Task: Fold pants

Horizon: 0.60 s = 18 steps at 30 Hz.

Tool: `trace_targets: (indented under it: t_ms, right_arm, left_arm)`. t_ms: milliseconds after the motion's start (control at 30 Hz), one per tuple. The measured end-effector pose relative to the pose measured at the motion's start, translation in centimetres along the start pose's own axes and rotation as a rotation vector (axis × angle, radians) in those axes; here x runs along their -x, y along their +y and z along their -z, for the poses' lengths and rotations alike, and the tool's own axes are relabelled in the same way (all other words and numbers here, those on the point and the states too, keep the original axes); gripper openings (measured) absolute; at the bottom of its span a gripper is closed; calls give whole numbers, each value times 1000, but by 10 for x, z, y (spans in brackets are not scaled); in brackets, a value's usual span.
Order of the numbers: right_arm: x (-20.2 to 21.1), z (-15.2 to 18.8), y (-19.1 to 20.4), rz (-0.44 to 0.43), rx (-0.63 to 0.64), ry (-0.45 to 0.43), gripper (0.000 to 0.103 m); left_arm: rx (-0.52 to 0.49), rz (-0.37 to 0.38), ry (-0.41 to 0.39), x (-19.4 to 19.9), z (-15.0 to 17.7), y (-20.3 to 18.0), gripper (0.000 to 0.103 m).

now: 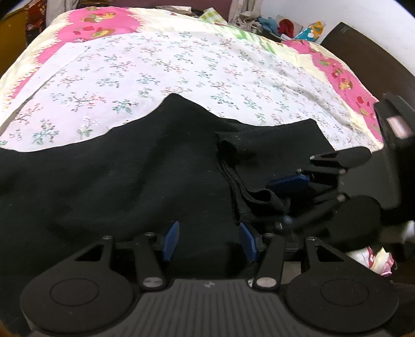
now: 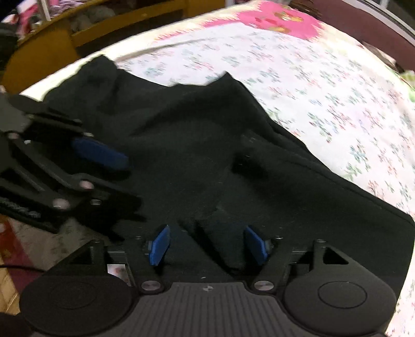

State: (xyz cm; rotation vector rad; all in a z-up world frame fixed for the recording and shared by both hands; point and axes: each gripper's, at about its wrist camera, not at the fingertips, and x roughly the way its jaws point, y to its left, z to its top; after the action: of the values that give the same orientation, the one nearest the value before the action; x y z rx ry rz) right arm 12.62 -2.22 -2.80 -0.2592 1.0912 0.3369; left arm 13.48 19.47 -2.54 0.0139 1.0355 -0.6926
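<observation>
Black pants (image 1: 129,181) lie spread on a floral bed sheet (image 1: 155,64), with a waistband edge and drawstring (image 1: 233,145) at the right. They also fill the right wrist view (image 2: 194,142). My left gripper (image 1: 208,239) is open, its blue pads either side of a fold of the black cloth. My right gripper (image 2: 207,245) is open over the pants near their front edge, with a raised fold between its pads. The right gripper shows in the left wrist view (image 1: 293,191), and the left gripper shows in the right wrist view (image 2: 103,166).
A pink and cream bedspread (image 1: 103,23) lies under the sheet. Clothes and a bag (image 1: 285,26) are piled at the bed's far right. A dark wooden bed frame (image 1: 376,57) runs on the right. A yellow wooden shelf (image 2: 116,18) stands beyond the bed.
</observation>
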Motion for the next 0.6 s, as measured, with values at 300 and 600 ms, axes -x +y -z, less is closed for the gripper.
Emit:
trace_targets:
  t_ms: [300,600]
  right_arm:
    - [-15,-25,-20,-118,-198,54,8]
    - [-6,-52,7,-184,-71,-8,0]
  left_arm:
    - [45,-102,-25,32,6,28,59]
    - [129,-275,-130,78,8,78,59]
